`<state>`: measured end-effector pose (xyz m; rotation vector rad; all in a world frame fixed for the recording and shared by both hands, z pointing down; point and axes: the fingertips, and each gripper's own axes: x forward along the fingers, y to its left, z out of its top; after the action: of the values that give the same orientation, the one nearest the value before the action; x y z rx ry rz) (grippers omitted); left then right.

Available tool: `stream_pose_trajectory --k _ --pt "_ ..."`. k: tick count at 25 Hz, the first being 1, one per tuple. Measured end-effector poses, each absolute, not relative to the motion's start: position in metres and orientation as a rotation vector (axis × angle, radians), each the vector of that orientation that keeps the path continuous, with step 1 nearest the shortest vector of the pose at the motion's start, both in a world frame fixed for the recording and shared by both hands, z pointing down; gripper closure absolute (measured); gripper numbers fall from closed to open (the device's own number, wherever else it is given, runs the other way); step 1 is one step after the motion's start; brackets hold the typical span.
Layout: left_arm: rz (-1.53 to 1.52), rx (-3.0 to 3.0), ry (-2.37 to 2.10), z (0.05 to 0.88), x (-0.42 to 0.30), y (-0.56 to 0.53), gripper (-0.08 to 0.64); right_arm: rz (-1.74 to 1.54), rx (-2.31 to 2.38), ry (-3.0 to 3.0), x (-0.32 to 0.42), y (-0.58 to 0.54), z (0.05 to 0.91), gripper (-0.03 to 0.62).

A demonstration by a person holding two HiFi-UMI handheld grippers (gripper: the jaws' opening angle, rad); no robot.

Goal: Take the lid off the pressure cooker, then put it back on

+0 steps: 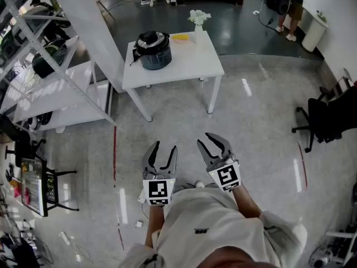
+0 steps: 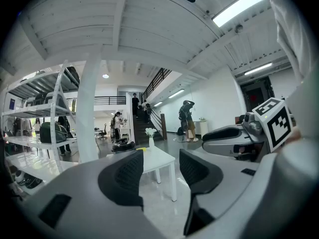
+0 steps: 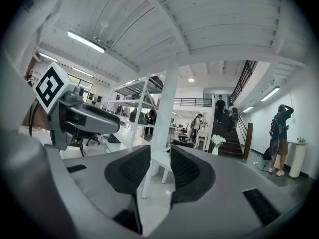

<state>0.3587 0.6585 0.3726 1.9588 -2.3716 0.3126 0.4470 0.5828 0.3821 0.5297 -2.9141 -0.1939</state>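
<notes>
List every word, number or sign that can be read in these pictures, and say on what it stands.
No word or number can be read in any view.
On the left gripper: the cube bears a black-and-white square pattern, no letters.
On the right gripper: the same kind of pattern, no letters.
On the shirt: a small dark print, too small to read.
On the pressure cooker: no label can be made out.

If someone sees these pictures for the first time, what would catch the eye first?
The left gripper and right gripper hang low in the head view's foreground, both open and empty. Beyond them, a dark pressure cooker, its lid on, stands on a white table, with a vase of white flowers near it.
</notes>
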Motion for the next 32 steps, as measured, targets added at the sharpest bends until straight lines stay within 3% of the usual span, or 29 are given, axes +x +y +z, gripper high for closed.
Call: stream_pose_trajectory --k 11,32 --pt "0.346 1.968 -2.349 0.384 0.334 0.604 0.322 -0.224 0.484 -2.957 0.415 0.531 0.396 0.465" --pt "0.333 2.133 -2.190 0.390 0.185 0.476 0.331 -0.143 0.642 -2.865 0.267 0.423 0.392 0.465"
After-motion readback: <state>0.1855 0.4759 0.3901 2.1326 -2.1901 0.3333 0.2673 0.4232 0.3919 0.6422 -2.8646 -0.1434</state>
